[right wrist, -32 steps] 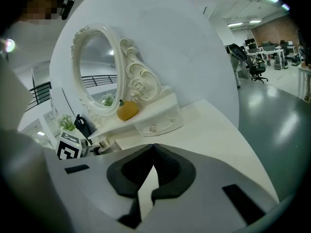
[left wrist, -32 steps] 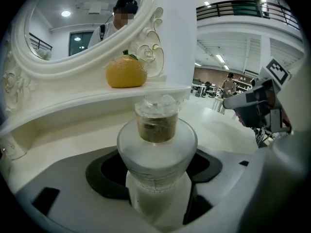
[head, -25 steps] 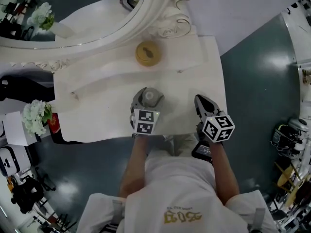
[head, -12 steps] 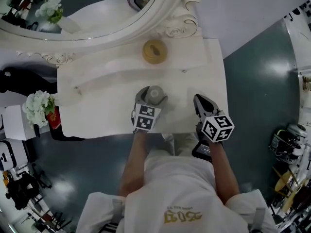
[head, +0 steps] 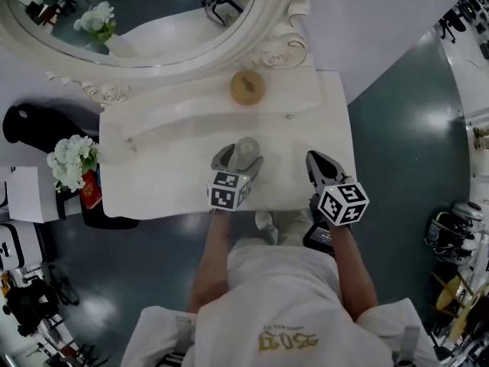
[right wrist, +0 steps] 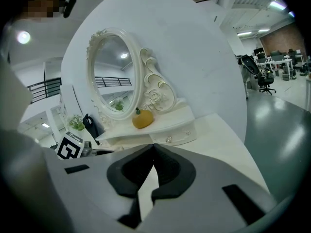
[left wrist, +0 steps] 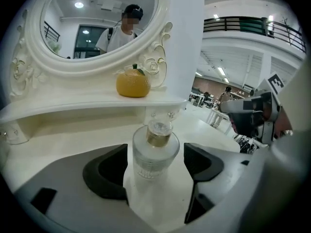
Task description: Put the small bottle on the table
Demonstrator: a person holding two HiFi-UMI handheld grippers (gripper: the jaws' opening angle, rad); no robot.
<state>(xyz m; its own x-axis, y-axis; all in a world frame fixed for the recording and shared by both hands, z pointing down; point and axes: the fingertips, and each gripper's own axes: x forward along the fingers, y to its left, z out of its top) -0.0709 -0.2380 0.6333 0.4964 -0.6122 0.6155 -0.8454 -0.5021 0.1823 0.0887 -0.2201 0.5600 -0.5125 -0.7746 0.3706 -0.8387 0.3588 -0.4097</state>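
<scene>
The small clear bottle [head: 246, 150] with a gold neck stands upright on the white dressing table [head: 168, 174]. My left gripper [head: 240, 157] is open around it. In the left gripper view the bottle [left wrist: 154, 152] stands between the two black pads with a narrow gap on the right side, and the left gripper [left wrist: 155, 159] does not press on it. My right gripper [head: 319, 163] rests at the table's front right edge. In the right gripper view the right gripper [right wrist: 152, 147] is shut, its pads touching with nothing between them.
A yellow pumpkin-shaped ornament [head: 247, 87] sits on the raised shelf below the ornate oval mirror [head: 153, 14]. A small drawer knob [head: 289, 116] is on the shelf front. White flowers [head: 70, 161] stand off the table's left end. Dark floor surrounds the table.
The left gripper's jaws have spread slightly wider around the bottle, which stays standing on the table. The head view has shifted a little. The right gripper has not moved.
</scene>
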